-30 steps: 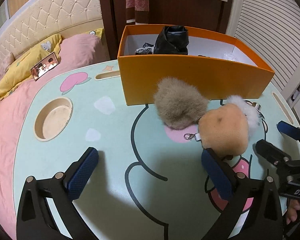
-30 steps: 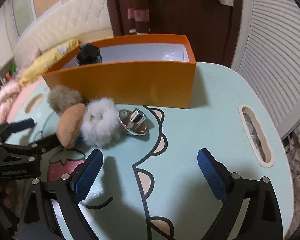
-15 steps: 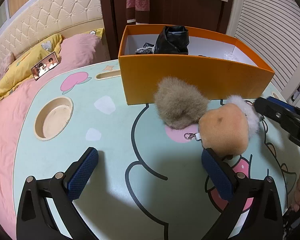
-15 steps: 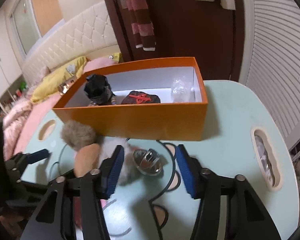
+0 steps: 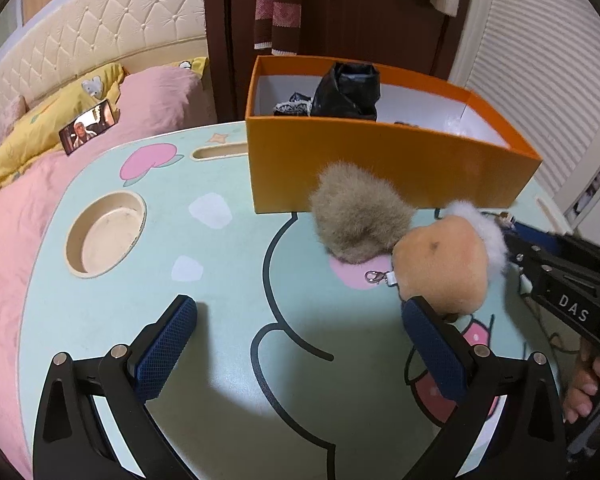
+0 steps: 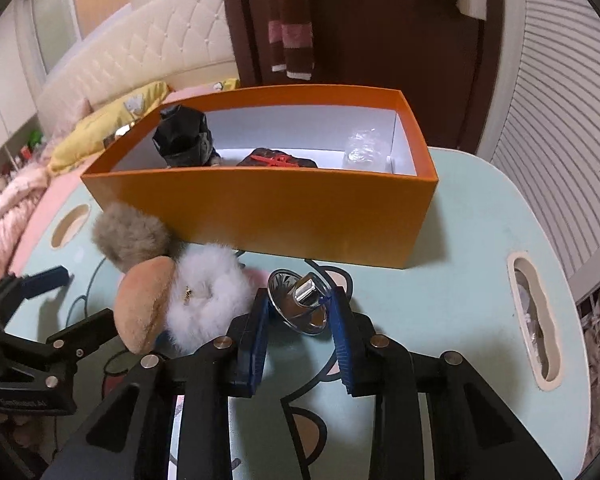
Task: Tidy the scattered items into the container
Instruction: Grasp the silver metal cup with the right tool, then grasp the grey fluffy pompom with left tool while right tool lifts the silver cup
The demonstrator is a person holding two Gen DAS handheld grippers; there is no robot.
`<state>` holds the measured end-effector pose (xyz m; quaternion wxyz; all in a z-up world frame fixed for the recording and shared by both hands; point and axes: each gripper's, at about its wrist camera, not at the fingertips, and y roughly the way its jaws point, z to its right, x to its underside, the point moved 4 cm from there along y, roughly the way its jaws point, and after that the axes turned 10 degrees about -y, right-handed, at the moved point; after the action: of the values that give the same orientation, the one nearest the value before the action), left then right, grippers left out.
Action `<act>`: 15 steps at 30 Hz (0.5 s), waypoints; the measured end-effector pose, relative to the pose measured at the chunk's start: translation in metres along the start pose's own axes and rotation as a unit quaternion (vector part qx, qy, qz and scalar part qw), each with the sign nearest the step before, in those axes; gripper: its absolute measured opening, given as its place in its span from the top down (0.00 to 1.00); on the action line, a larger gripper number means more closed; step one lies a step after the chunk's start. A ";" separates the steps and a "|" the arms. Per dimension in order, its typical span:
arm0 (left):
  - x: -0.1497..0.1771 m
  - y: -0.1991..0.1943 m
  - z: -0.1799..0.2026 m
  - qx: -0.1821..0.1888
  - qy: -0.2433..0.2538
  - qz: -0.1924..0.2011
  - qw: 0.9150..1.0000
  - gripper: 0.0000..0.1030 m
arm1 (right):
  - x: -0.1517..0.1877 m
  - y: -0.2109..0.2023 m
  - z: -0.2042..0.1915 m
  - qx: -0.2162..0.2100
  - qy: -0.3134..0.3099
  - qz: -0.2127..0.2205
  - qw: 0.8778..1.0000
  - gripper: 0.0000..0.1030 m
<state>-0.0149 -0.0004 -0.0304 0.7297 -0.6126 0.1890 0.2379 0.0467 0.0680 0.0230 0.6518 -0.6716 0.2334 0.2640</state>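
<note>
From the left wrist view, the left tongs (image 5: 296, 340) hang wide open above the pale green cartoon-printed desk (image 5: 100, 308), nothing between the blue pads. The orange box (image 5: 384, 168) stands at the far side of the desk and serves as my marker. Inside it, toward its left end, a crumpled black bag (image 5: 348, 88) sticks up. Against the box's near wall sits a grey-brown fur pompom (image 5: 356, 216), and touching that, nearer the camera, a tan plush pad (image 5: 440, 264) with a small metal clasp (image 5: 376, 277) and a fringe of white fluff (image 5: 480, 224) behind it. The right tongs (image 5: 512, 236) reach in from the right edge, tips just beyond the white fluff; a person's fingers (image 5: 584, 384) show below them. Left of the box, a round cup recess (image 5: 106, 234) is sunk in the desk.

From the right wrist view, the right tongs (image 6: 300, 312) are closed on a shiny metal cap (image 6: 300, 306), the blue pads pressing its sides just in front of the orange box (image 6: 284, 208). The cap lies on the desk (image 6: 480, 272), not yet in the box. Immediately left of it is the white fluff (image 6: 206, 296), then the tan plush pad (image 6: 144, 308), with the grey-brown pompom (image 6: 130, 236) against the box wall. In the box I see the black bag (image 6: 184, 136), a dark thing with red on it (image 6: 276, 160) and some clear crinkled plastic (image 6: 364, 152). The left tongs (image 6: 64, 300) stand open at the left.
</note>
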 end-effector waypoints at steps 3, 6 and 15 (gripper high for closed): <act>-0.008 -0.007 0.001 0.027 -0.020 0.000 0.999 0.00 | 0.002 -0.003 0.005 -0.014 0.019 0.011 1.000 0.73; -0.026 -0.017 0.008 0.062 -0.039 0.016 0.997 0.01 | 0.003 -0.005 0.003 -0.018 0.019 0.012 1.000 0.73; -0.045 0.022 0.018 0.065 -0.064 -0.026 0.995 0.32 | 0.003 -0.007 0.002 -0.023 0.021 0.016 0.999 0.73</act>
<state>-0.0652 0.0153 -0.0193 0.7845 -0.5523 0.1404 0.2447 0.0532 0.0702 0.0262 0.6267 -0.6882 0.2513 0.2655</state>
